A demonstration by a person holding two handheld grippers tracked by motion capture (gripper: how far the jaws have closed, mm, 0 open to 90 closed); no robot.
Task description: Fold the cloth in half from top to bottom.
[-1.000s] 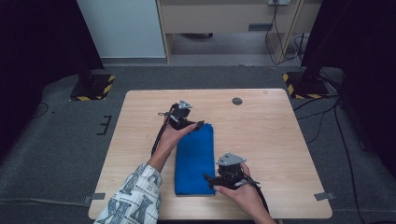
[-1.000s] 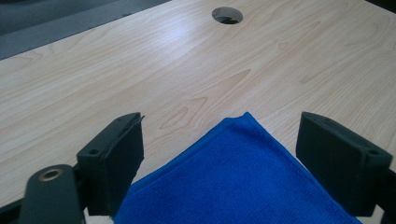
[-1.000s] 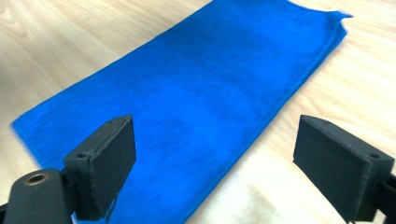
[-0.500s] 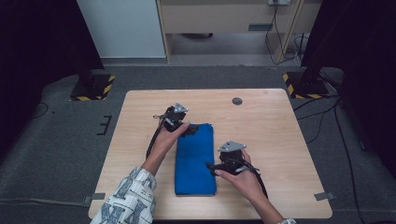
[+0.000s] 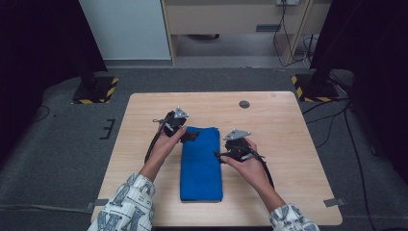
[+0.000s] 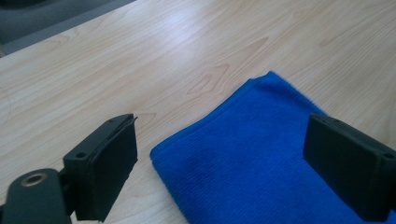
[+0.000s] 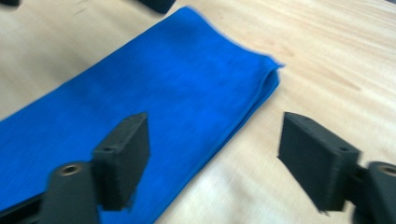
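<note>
The folded blue cloth (image 5: 201,163) lies flat on the table (image 5: 288,125) between our two tools. Our left gripper (image 5: 185,134) hangs at its far left corner, jaws wide, empty — our right gripper (image 5: 222,155), jaws just narrowing yet apart, straddles its right edge, gripping nothing.

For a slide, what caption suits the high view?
Two hand-held claws, left and right, hover open at a folded blue towel on a wooden table.

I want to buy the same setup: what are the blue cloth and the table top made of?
Blue cloth: likely microfibre or terry, matte, with fine ribbed pile and soft folded edges. Table: light wood or wood-look laminate, smooth, with visible grain; which one is unclear.
</note>
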